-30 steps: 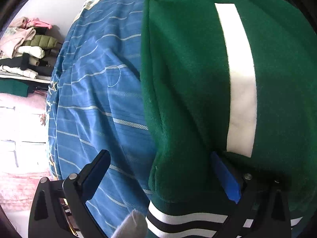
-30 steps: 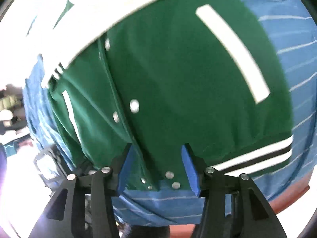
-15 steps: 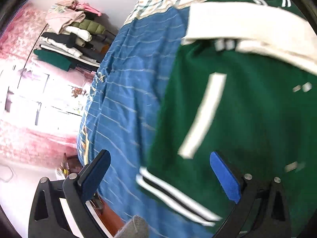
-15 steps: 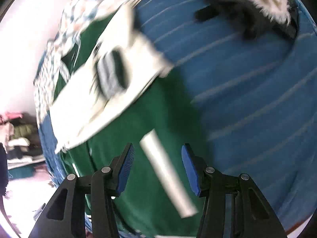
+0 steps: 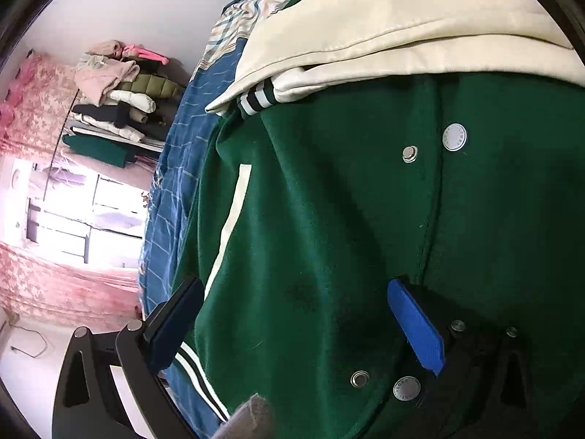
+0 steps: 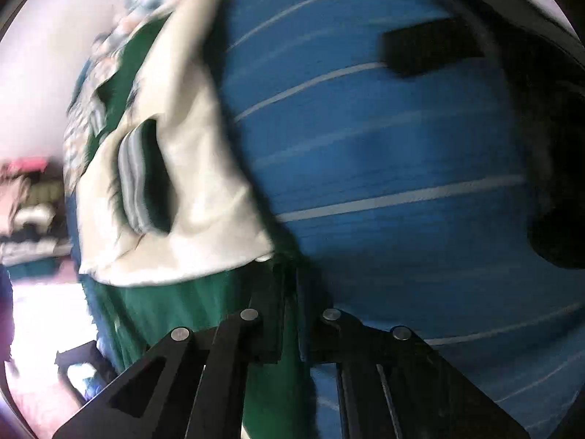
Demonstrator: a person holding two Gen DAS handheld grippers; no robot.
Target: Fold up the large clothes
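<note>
A dark green varsity jacket with cream sleeves, a striped cuff and metal snaps lies flat on the blue striped bed cover. My left gripper hovers open over the jacket's snap front, with only flat cloth between its pads. The right wrist view is blurred. There my right gripper has its jaws together at the jacket's right edge, just below the cream sleeve, pinching green fabric.
Folded clothes are stacked on a shelf left of the bed, beside a bright window and pink curtains. A checked quilt lies at the bed's far end. A dark furry garment lies on the cover to the right.
My right gripper swung from the jacket's front to its right edge and closed from open. My left gripper slid from the hem and pocket stripe across to the snap front, staying open.
</note>
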